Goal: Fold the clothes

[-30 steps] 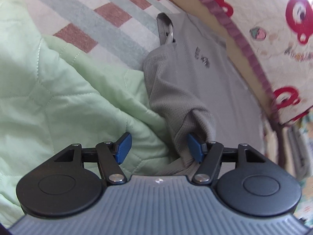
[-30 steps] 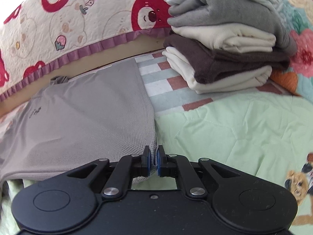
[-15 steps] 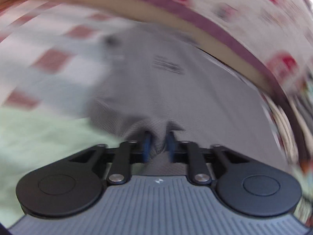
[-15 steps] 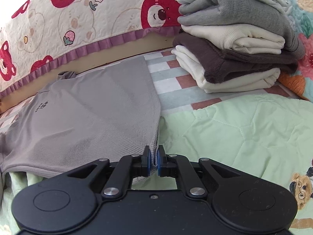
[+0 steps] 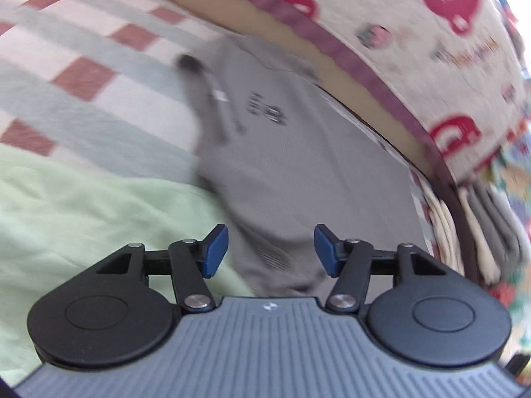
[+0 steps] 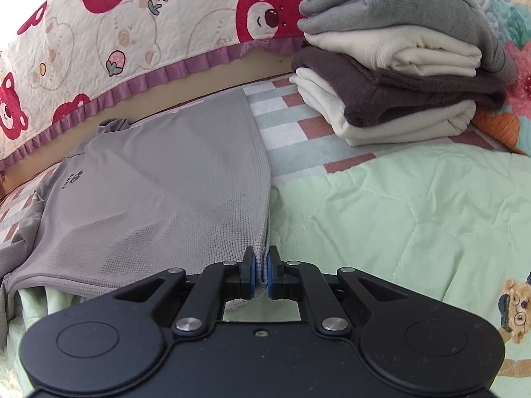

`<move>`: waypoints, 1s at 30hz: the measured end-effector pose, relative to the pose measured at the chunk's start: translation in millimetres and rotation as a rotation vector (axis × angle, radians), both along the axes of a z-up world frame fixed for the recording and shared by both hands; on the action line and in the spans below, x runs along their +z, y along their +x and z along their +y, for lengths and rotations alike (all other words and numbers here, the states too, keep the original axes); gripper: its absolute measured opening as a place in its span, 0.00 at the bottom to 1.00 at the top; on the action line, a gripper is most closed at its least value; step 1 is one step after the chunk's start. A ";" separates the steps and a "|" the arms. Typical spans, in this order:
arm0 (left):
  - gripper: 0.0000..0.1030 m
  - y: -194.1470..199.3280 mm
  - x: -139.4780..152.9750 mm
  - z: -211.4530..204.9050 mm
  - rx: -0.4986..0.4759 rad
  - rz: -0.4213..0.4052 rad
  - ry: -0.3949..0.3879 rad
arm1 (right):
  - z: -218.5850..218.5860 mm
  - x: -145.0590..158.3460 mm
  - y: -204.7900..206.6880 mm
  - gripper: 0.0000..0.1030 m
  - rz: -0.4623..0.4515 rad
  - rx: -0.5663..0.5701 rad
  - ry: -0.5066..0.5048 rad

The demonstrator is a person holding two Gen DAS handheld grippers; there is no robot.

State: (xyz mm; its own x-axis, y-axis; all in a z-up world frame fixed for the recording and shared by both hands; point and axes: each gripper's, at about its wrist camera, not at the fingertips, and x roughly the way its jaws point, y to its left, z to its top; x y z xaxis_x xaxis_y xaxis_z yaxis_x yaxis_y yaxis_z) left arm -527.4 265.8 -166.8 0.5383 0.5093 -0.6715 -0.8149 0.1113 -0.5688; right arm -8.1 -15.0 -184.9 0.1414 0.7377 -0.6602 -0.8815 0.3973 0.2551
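Green quilted blanket [image 6: 415, 205] covers the bed near me. I see the big grey mesh shirt [image 6: 159, 185] lying flat on it, beside a stack of folded clothes [image 6: 395, 66]. My right gripper [image 6: 261, 273] pinches the shirt's corner tight. My left gripper [image 5: 270, 250] is spread wide, grasping nothing.

Grey mesh T-shirt [image 6: 159, 179] spread flat across the bed.

Lies front up, small dark logo near the chest, collar toward the headboard side, over a checked sheet and a pale green quilt. One hem corner pinched and lifted slightly off the quilt; a bunched sleeve [image 5: 282, 258] at the opposite side, loose. Fabric mostly smooth, with light creases running toward the pinched corner.
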 end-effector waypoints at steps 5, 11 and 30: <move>0.55 -3.7 -43.4 41.2 0.076 -0.077 -0.126 | -0.5 -1.3 1.6 0.07 0.005 -0.004 0.003; 0.04 9.4 -41.7 64.6 0.090 0.073 -0.018 | 6.2 1.1 1.1 0.06 -0.027 0.024 -0.008; 0.50 -99.1 2.8 -37.9 0.067 0.122 0.100 | 3.0 -1.6 6.2 0.06 -0.021 0.006 0.023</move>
State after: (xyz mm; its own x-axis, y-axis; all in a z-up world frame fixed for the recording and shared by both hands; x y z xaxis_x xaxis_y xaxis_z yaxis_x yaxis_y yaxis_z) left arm -626.5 227.8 -163.9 0.4182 0.6092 -0.6738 -0.8848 0.1052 -0.4540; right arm -1.9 -12.0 -186.5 0.1504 0.7537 -0.6397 -0.8894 0.3857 0.2454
